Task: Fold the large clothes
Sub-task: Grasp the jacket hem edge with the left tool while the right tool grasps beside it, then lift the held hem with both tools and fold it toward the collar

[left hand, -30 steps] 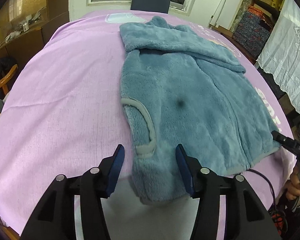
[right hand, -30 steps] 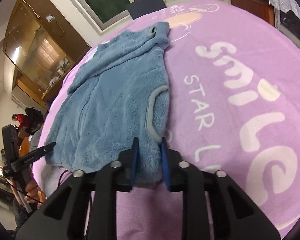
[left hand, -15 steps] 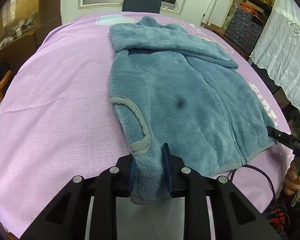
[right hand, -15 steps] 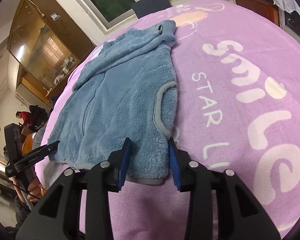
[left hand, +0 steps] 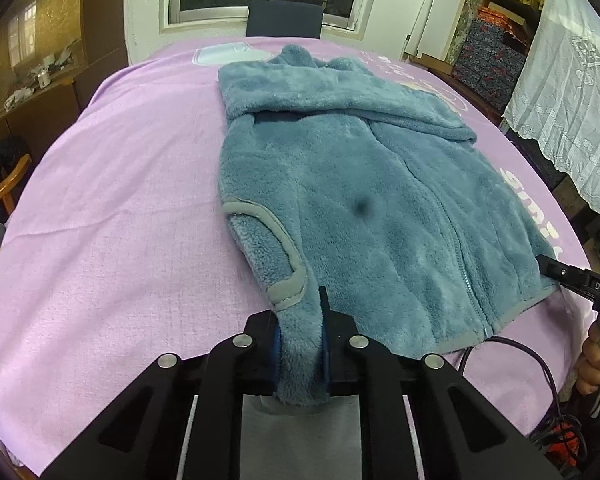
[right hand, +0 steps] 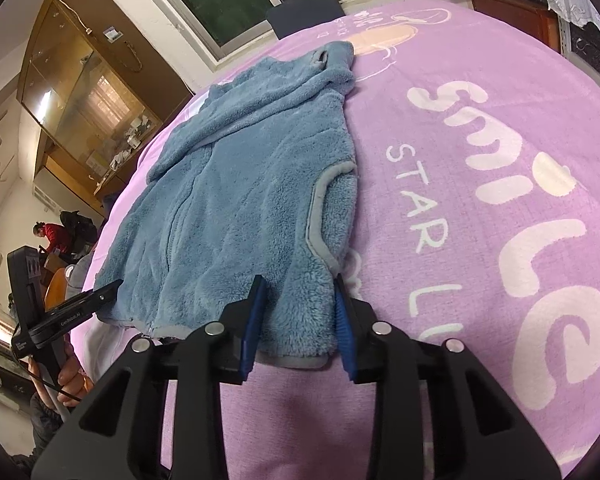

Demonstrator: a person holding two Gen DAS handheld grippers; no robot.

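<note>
A blue fleece jacket [left hand: 360, 184] lies flat, zipper up, on the purple blanket [left hand: 120, 208]; it also shows in the right wrist view [right hand: 240, 184]. My left gripper [left hand: 300, 332] is shut on the jacket's near hem corner beside a grey-trimmed armhole [left hand: 272, 248]. My right gripper [right hand: 298, 312] is open, its blue pads [right hand: 342, 320] on either side of the other hem corner, which lies loose between them. The right gripper's tip shows in the left wrist view [left hand: 572, 280], and the left one in the right wrist view [right hand: 72, 316].
The purple blanket [right hand: 480, 160] carries white lettering on the right. A dark chair [left hand: 284, 18] stands at the far end under a window. A wooden cabinet [right hand: 80, 92] is at the left, stacked boxes [left hand: 492, 36] and a lace curtain [left hand: 572, 92] at the right.
My left gripper has closed on the jacket's hem corner. My right gripper has opened from a shut grip and let the other corner go.
</note>
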